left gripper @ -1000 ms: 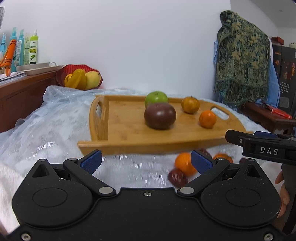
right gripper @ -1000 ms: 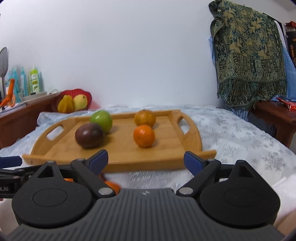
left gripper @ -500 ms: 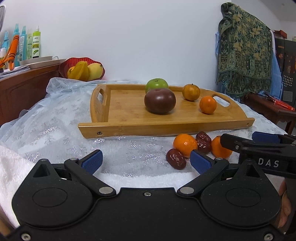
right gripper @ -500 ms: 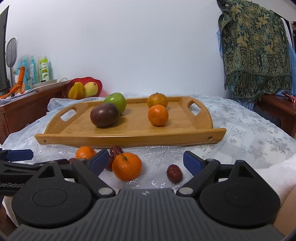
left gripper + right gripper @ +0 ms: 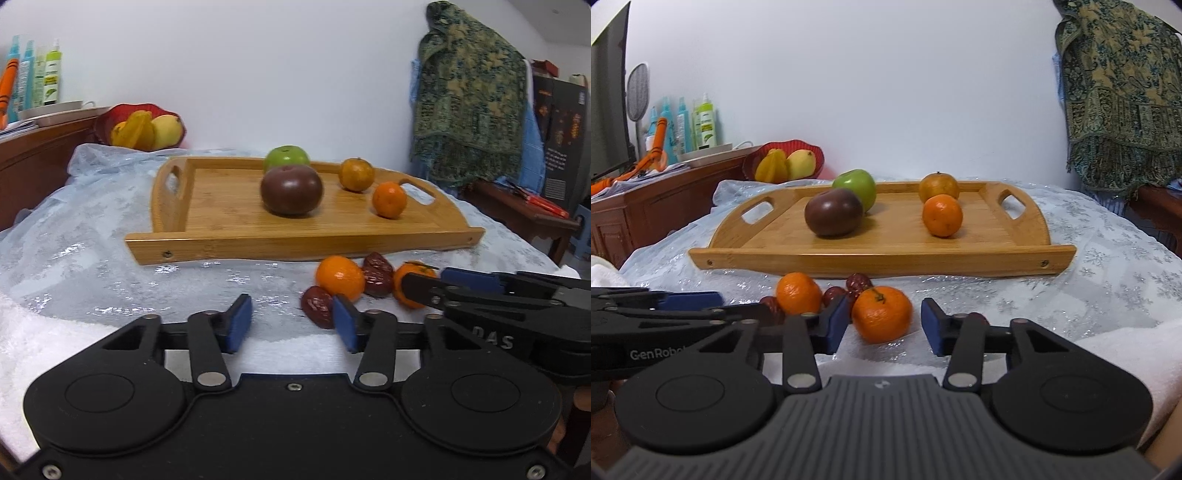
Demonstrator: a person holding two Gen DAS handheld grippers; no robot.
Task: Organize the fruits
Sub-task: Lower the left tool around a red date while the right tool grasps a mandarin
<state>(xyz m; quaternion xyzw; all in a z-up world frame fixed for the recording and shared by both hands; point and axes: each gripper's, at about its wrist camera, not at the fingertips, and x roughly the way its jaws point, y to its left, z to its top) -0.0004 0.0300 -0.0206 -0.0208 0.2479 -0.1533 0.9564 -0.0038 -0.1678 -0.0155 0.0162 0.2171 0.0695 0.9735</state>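
While both sets of jaws are closing, the left gripper (image 5: 291, 321) has only bare cloth between its blue pads. Right gripper (image 5: 884, 325) brackets a round orange mandarin (image 5: 882, 314), pads apart, contact unclear. Loose fruit lies just before the rectangular bamboo tray (image 5: 886, 264), which holds four fruits.

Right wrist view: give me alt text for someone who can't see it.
The right gripper, jaws closing, frames a mandarin lying on the tablecloth, pads not yet pressing it. Behind it lie another mandarin and dark red dates; the wooden tray beyond holds four fruits.
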